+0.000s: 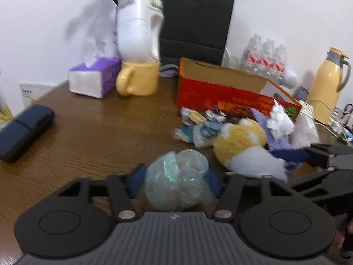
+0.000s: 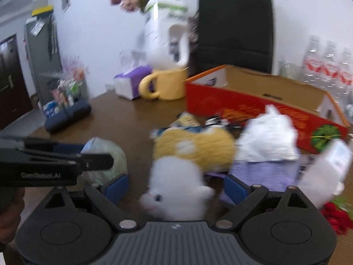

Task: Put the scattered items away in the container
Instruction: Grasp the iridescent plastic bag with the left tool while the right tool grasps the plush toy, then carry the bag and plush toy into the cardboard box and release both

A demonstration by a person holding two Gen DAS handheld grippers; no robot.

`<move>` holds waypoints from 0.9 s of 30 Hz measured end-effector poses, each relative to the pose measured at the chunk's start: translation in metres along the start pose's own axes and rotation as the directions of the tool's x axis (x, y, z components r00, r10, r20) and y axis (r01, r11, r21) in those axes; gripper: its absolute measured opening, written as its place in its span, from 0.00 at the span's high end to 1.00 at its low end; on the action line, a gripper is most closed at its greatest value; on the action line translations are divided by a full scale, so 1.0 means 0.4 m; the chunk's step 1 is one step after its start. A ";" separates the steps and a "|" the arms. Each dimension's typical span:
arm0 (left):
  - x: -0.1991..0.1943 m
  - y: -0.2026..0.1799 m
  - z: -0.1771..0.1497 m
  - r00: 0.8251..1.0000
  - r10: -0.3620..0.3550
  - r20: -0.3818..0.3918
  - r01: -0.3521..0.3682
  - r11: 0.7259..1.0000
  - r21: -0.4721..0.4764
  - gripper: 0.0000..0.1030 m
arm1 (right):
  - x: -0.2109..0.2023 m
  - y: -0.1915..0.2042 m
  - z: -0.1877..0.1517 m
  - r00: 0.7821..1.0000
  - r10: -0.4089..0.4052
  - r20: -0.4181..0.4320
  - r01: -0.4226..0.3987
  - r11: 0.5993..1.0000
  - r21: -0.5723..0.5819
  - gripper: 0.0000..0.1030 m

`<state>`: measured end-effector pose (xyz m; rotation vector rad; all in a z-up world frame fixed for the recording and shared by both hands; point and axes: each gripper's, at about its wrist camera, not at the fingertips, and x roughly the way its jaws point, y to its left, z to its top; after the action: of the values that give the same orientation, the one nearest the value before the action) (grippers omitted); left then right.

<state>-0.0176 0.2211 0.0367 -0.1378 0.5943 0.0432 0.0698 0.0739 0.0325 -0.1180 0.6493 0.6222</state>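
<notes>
Plain white wall (image 1: 275, 11) behind a dark wood-grain table (image 1: 99, 132). Off to the left there's a dark brown door (image 2: 11, 77) and, I think, a grey metal cabinet (image 2: 42, 61), pretty blurry though.

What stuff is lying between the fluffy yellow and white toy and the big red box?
In the left wrist view, small packets and a blue-and-white wrapper lie between the plush toy and the red box. Crumpled white paper sits there too.
</notes>
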 end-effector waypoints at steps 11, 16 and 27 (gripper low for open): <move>0.030 0.042 -0.010 0.995 -0.021 -0.098 0.017 0.999 -0.040 0.52 | -0.024 0.028 -0.010 0.999 0.024 -0.043 -0.023 1.000 0.019 0.44; -0.065 0.045 -0.025 1.000 -0.022 -0.017 0.021 0.999 -0.039 0.54 | -0.180 0.058 -0.034 0.999 -0.016 0.049 0.017 1.000 -0.008 0.45; -0.181 -0.088 -0.077 0.989 -0.138 0.053 0.133 0.987 0.088 0.53 | -0.396 0.087 -0.194 0.973 -0.230 -0.005 0.230 0.973 0.005 0.44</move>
<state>-0.0917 0.1816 0.0564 -0.0940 0.5258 -0.1090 -0.0900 -0.0003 0.0685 -0.1870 0.6311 0.3966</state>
